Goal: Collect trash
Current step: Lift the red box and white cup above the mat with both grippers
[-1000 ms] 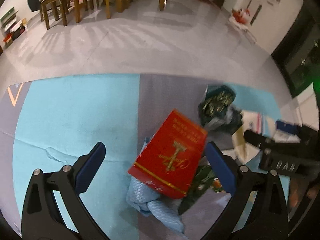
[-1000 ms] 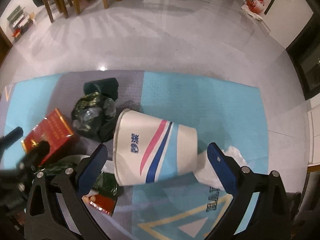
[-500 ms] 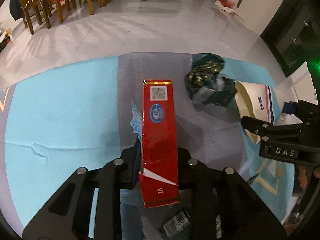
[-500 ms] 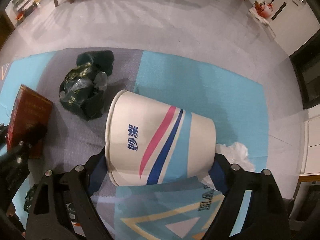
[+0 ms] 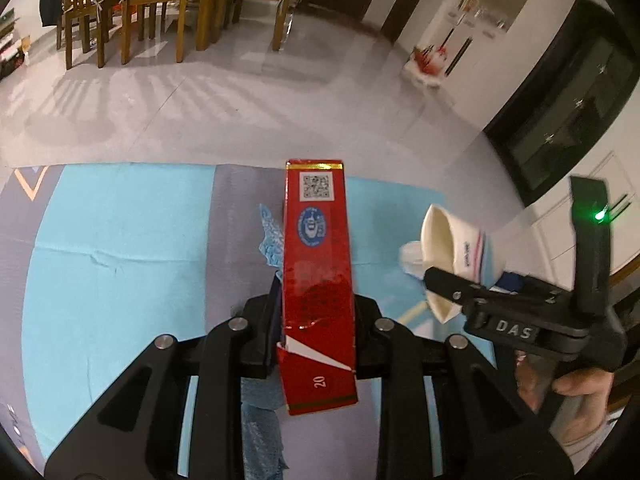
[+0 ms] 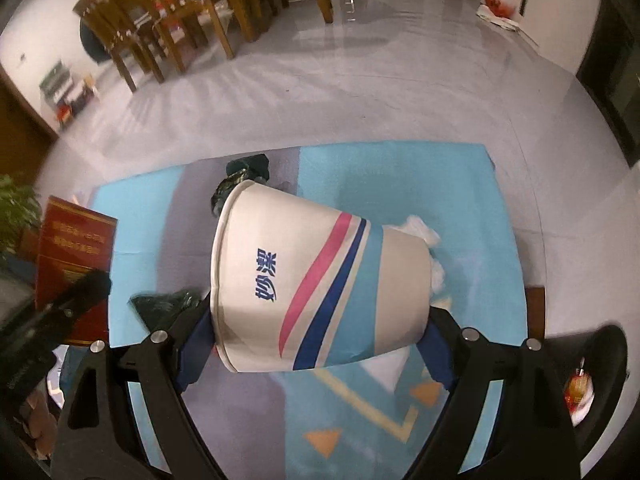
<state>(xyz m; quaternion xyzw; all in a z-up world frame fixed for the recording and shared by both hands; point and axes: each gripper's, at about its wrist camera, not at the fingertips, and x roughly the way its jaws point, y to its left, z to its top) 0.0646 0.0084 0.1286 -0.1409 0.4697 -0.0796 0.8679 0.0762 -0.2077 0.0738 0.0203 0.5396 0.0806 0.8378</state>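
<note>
The left gripper (image 5: 316, 320) has its fingers pinching a flat red carton (image 5: 316, 248) edge-on, lifted above the blue mat (image 5: 120, 264). At three o'clock, the right gripper (image 6: 320, 320) has its fingers clamped on a sideways white paper cup (image 6: 320, 288), also above the mat.

The left tool (image 5: 316, 320) is clamped on a long red carton (image 5: 318, 280), gripping its 2 broad faces so the narrow edge faces up, showing a QR code, a blue round seal and the numeral 20. Below it lies a blue and grey floor mat (image 5: 120, 240) with crumpled blue plastic (image 5: 268, 232) just beside the carton. At the right, the right tool (image 5: 460, 292) holds a white paper cup (image 5: 452, 248). Wooden chairs (image 5: 132, 4) stand far off on the tile floor (image 5: 200, 100).
</note>
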